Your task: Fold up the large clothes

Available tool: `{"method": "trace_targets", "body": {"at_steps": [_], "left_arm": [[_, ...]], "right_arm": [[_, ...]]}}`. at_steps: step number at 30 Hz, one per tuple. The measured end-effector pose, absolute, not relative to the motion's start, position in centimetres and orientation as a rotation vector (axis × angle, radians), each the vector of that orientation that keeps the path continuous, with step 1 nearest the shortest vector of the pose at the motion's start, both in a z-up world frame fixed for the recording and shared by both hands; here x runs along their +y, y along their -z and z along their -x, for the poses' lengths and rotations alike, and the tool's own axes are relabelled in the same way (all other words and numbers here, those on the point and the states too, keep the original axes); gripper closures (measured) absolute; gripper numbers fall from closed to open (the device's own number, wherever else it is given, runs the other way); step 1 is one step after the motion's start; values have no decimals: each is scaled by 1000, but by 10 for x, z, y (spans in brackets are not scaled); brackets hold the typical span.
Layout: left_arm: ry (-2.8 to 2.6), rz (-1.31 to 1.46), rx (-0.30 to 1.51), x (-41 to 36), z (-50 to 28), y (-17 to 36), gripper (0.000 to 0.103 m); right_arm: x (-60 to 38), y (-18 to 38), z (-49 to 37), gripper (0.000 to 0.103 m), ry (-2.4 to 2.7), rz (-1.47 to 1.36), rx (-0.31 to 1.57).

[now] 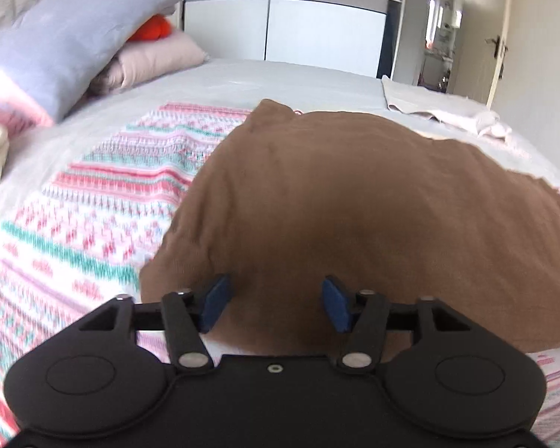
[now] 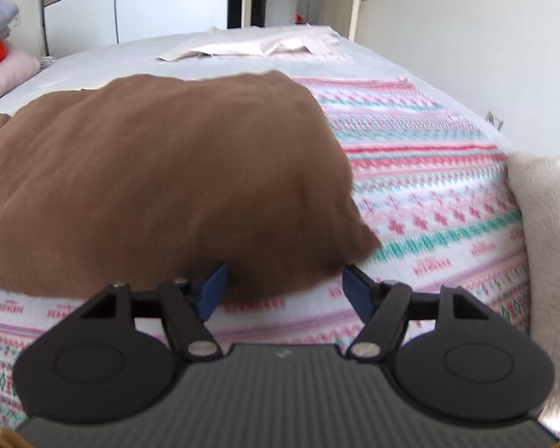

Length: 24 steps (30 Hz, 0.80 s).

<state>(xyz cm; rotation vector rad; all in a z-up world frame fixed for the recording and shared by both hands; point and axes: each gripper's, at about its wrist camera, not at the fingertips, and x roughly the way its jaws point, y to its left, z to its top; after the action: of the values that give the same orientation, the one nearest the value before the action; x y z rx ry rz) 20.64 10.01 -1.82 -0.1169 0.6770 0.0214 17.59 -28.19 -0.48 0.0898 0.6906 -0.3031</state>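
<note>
Blue pads of the left tongs [image 1: 276,304] stand wide apart, gripping nothing, the near hem of the brown cloth [image 1: 354,216] between them; the right tongs [image 2: 285,289] gape likewise at the cloth's near right corner; the cloth lies part-folded on the striped blanket [image 1: 93,216] across the bed [image 2: 130,52]; judged a pause between folds; next, both should close on the near edge and carry it over
</note>
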Motion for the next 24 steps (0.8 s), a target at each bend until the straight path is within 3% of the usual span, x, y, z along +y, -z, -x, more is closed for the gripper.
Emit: {"method": "trace_targets", "body": {"at_steps": [3, 8, 12, 24], "left_arm": [[21, 221, 710, 111, -192, 23, 18], [33, 420, 787, 126, -191, 31, 2], [64, 620, 807, 136, -188, 41, 1], [117, 1058, 634, 162, -206, 72, 1]], "right_arm": [[-291, 0, -167, 30, 277, -196, 689], [-289, -4, -157, 21, 248, -217, 675], [-280, -4, -151, 17, 255, -159, 667], [-267, 1, -157, 10, 250, -123, 679]]}}
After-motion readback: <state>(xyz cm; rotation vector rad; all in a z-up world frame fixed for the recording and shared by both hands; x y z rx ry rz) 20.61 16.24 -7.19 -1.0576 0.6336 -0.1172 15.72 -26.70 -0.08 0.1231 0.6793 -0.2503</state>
